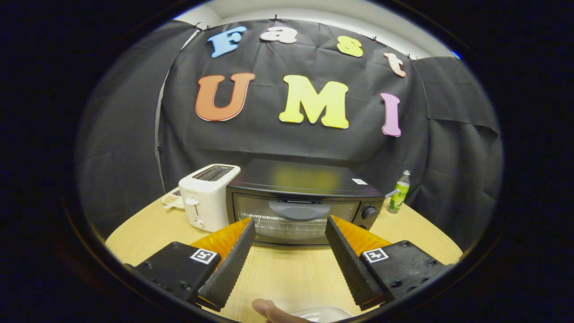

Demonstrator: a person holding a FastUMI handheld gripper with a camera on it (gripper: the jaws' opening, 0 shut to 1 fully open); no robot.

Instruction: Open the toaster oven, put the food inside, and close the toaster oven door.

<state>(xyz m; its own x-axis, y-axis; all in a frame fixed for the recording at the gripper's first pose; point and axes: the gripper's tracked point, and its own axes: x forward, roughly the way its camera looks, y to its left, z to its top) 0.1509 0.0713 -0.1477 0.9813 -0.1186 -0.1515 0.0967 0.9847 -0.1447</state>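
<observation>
The black, box-shaped toaster oven [305, 202] with its glass door stands on the pale wooden surface [287, 269]; its door sits closed, the grey curved handle [299, 210] across the top of the glass; a wire rack shows dimly behind the glass, and I cannot tell whether any food lies on it. The gripper [290, 233] hovers just in front of the oven, its fingers spread wide with nothing between them, the door framed in the gap. A closed door fits either an oven waiting to be opened or one loaded and shut again. A white two-slot toaster [207, 195] stands touching the oven's left side; a green bottle [399, 192] stands just beyond its right rear corner; a fingertip [269, 310] and a clear, shallow dish [320, 314] lie on the near side, well short of the oven. Any grip on that handle should be taken square and centred, both fingers closing evenly.
</observation>
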